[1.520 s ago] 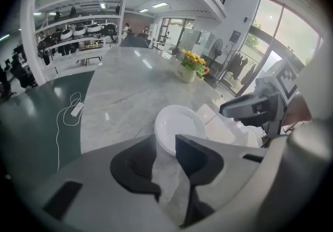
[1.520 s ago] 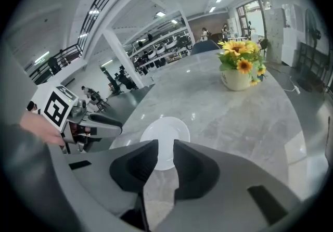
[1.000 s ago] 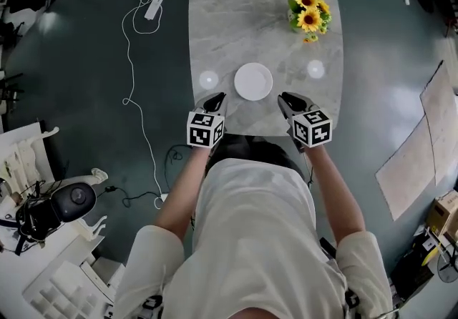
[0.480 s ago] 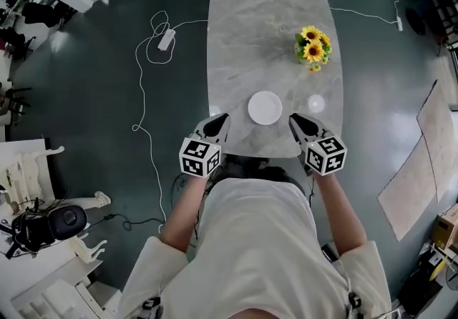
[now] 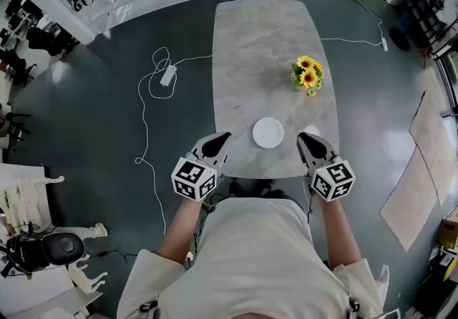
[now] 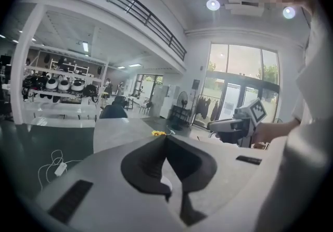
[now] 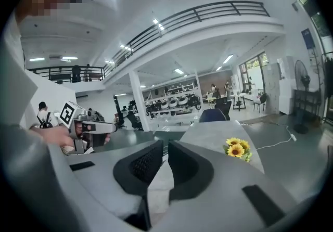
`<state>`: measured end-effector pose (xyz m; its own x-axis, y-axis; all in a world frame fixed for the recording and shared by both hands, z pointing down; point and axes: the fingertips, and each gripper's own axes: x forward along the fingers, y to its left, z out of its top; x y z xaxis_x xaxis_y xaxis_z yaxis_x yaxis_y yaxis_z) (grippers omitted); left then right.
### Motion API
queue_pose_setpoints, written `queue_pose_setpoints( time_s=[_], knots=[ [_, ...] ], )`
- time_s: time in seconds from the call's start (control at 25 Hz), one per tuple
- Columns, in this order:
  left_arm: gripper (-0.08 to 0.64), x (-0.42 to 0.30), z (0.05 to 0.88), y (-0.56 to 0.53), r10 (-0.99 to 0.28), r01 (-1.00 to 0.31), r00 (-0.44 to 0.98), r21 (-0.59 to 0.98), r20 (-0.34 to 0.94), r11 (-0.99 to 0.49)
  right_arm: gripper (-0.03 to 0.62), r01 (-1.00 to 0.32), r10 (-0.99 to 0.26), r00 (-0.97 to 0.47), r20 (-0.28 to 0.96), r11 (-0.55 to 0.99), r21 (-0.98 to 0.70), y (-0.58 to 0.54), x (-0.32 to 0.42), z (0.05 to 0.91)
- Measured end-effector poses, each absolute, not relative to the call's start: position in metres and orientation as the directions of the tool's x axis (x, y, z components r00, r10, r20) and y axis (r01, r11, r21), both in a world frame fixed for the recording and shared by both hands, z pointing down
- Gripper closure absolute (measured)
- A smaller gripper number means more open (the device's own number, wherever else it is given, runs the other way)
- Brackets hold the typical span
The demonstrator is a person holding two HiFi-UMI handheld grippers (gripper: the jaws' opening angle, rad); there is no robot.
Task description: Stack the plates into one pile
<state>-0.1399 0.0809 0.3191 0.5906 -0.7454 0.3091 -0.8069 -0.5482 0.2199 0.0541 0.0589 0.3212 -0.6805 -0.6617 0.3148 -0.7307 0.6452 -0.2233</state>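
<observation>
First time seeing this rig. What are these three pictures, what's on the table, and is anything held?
No robot here: a person holds a pair of tongs in each hand. The head view is from a camera on the person's head, looking down on the left tongs, the right tongs and a marble table. The other two views ride on the tongs and look along their jaws. On the table are a white plate and sunflowers. The left tongs are shut and empty. The right tongs' jaws have just been closing to a narrow gap, with nothing between them.
</observation>
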Motion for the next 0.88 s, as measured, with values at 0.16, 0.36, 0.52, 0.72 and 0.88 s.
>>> queue_pose_setpoints(
  time_s=[0.16, 0.36, 0.52, 0.72, 0.88],
  knots=[
    [0.552, -0.146, 0.294, 0.091, -0.752, -0.795, 0.607, 0.188, 0.257, -0.577, 0.54, -0.74, -0.691, -0.671, 0.269, 0.65, -0.175, 0.07, 0.056, 0.299],
    [0.552, -0.151, 0.273, 0.088, -0.769, -0.799, 0.602, 0.187, 0.217, -0.572, 0.541, -0.742, -0.711, -0.666, 0.225, 0.662, -0.106, 0.068, 0.061, 0.272],
    [0.552, -0.147, 0.274, 0.093, -0.766, -0.794, 0.608, 0.191, 0.211, -0.577, 0.549, -0.748, -0.725, -0.663, 0.19, 0.654, -0.114, 0.073, 0.068, 0.268],
    [0.552, -0.143, 0.275, 0.093, -0.759, -0.785, 0.617, 0.23, 0.209, -0.575, 0.552, -0.745, -0.725, -0.665, 0.18, 0.658, -0.109, 0.075, 0.066, 0.265],
    [0.552, -0.139, 0.279, 0.095, -0.754, -0.782, 0.62, 0.244, 0.214, -0.573, 0.552, -0.746, -0.724, -0.666, 0.182, 0.656, -0.119, 0.078, 0.069, 0.266]
  ],
)
